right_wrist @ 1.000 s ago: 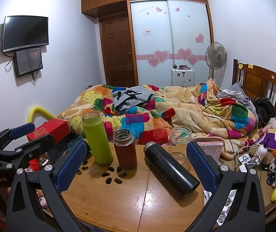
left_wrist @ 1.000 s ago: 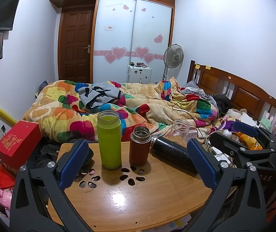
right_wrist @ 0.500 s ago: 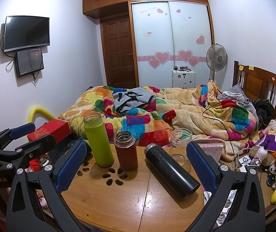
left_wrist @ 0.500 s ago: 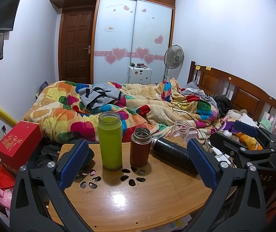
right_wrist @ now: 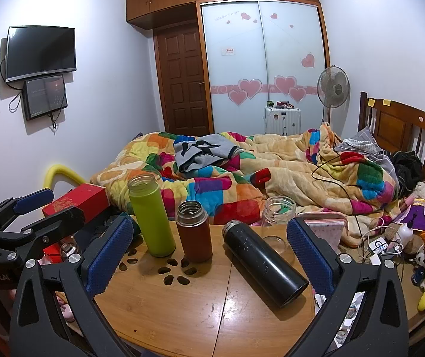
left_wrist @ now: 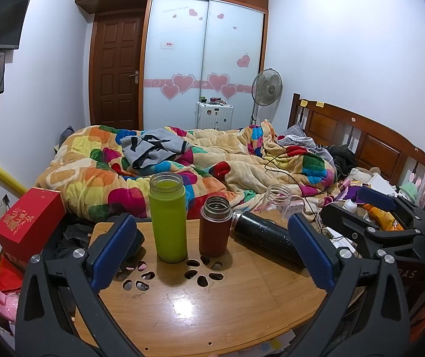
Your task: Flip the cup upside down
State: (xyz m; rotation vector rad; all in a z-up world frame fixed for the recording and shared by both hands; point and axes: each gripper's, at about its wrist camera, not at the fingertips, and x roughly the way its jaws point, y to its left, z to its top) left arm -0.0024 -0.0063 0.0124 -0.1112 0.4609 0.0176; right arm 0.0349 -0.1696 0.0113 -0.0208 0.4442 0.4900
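The cup could be any of four on your bench (right_wrist: 182,312); I cannot tell which one is meant. The green cup (right_wrist: 152,214) and the brown cup (right_wrist: 194,232) stand upright side by side with their mouths open. The black cup (right_wrist: 264,263) lies on its side just to their right, its mouth toward the bed (right_wrist: 271,175). The clear glass jar (right_wrist: 277,223) stands upright at the far edge, behind the black cup. Your left tool (left_wrist: 212,253) is released, holding nothing, its blue pads wide on either side of the green and brown cups. Your right tool (right_wrist: 209,253) is likewise released and empty, framing the brown and black cups.
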